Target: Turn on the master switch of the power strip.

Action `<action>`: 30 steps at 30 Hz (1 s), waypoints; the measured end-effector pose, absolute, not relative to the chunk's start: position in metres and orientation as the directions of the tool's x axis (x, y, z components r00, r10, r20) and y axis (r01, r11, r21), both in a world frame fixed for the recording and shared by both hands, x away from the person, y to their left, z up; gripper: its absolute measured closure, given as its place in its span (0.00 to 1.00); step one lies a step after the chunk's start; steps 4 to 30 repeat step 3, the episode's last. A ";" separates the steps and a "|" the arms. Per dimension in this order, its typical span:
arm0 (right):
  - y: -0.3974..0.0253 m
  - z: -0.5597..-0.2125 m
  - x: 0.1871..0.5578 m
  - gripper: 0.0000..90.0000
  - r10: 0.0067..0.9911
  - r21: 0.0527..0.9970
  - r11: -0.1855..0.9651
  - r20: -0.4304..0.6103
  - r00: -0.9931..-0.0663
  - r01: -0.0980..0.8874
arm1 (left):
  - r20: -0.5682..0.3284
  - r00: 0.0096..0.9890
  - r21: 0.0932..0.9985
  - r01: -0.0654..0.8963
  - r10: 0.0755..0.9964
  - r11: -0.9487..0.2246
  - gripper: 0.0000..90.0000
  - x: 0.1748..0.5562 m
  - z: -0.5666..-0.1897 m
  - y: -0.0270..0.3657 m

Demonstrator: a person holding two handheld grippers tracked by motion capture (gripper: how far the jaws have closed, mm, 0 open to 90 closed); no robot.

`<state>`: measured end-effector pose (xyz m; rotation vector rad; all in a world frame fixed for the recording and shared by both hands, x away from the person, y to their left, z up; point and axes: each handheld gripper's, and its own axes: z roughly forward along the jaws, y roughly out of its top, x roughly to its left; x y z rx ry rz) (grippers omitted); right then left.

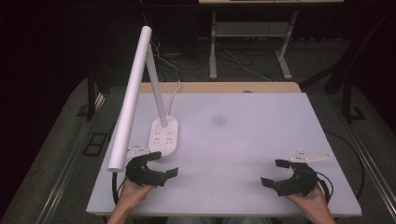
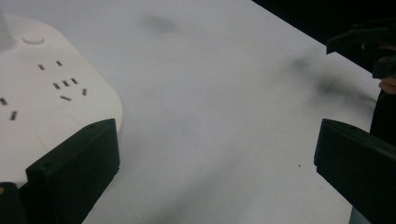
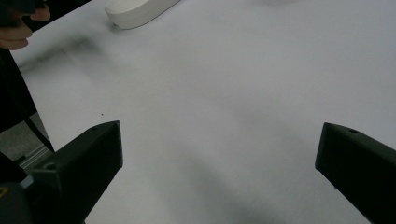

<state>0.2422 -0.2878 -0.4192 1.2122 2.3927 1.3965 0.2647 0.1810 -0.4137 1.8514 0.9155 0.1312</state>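
A white desk lamp stands on the left of the white table (image 1: pixel 243 140). Its base (image 1: pixel 164 135) is a rounded power strip with sockets, and its long tube head (image 1: pixel 130 100) slants toward the front left. My left gripper (image 1: pixel 163 163) is held open at the front left, just in front of the base. The left gripper view has the base (image 2: pixel 46 93) beside its left jaw, with nothing between the jaws. My right gripper (image 1: pixel 274 172) is held open at the front right over bare table. The right gripper view has the base (image 3: pixel 140 11) far off.
A faint dark smudge (image 1: pixel 218 120) marks the table's middle. Behind the table runs a wooden edge (image 1: pixel 219 87), then cables and a metal desk frame (image 1: pixel 247 42) on the carpet. Dark floor borders both sides.
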 end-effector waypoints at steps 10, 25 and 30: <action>-0.288 -0.419 0.242 0.00 0.685 0.778 0.255 0.273 -0.675 0.574 | -0.298 0.714 0.817 0.534 0.634 -0.217 0.00 0.263 -0.419 0.179; -0.288 -0.419 0.242 0.00 0.685 0.778 0.255 0.273 -0.675 0.574 | -0.298 0.714 0.817 0.534 0.634 -0.217 0.00 0.263 -0.419 0.179; -0.288 -0.419 0.242 0.00 0.685 0.778 0.255 0.273 -0.675 0.574 | -0.298 0.714 0.817 0.534 0.634 -0.217 0.00 0.263 -0.419 0.179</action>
